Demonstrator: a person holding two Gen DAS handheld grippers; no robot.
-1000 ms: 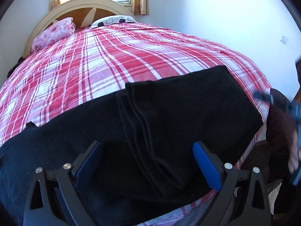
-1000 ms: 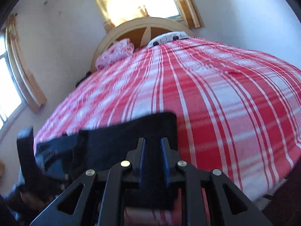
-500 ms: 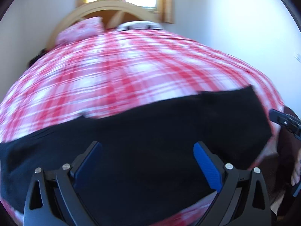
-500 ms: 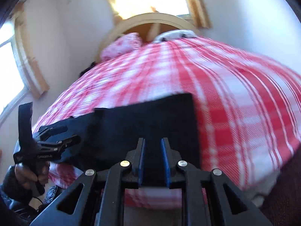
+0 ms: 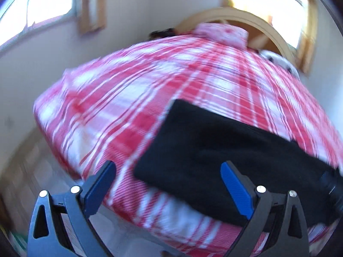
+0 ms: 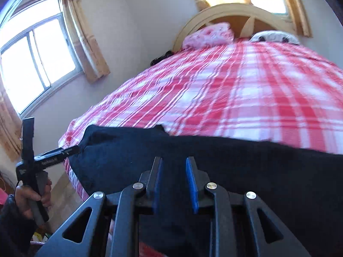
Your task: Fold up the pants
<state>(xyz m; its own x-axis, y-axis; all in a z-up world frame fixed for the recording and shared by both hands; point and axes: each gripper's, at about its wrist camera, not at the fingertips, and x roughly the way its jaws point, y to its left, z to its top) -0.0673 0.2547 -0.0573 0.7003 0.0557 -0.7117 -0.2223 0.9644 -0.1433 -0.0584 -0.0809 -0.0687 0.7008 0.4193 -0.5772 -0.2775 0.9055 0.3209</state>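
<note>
Right gripper [image 6: 174, 182] pinches the near edge of the black pants [image 6: 214, 156], spread along the near side of the plaid bed [image 6: 235, 81], while the left gripper [image 5: 167, 182] hovers wide and empty, apparently lining up the next fold.

Sunlit windows [image 6: 36, 62], plaid bed [image 6: 246, 90], headboard [image 6: 238, 12].

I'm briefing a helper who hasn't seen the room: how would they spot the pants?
Find the bed with the red-and-white plaid cover under the arched headboard. Along its foot edge lies one long, flat black cloth: the pants. Nothing else on the bed is dark and patternless.
</note>
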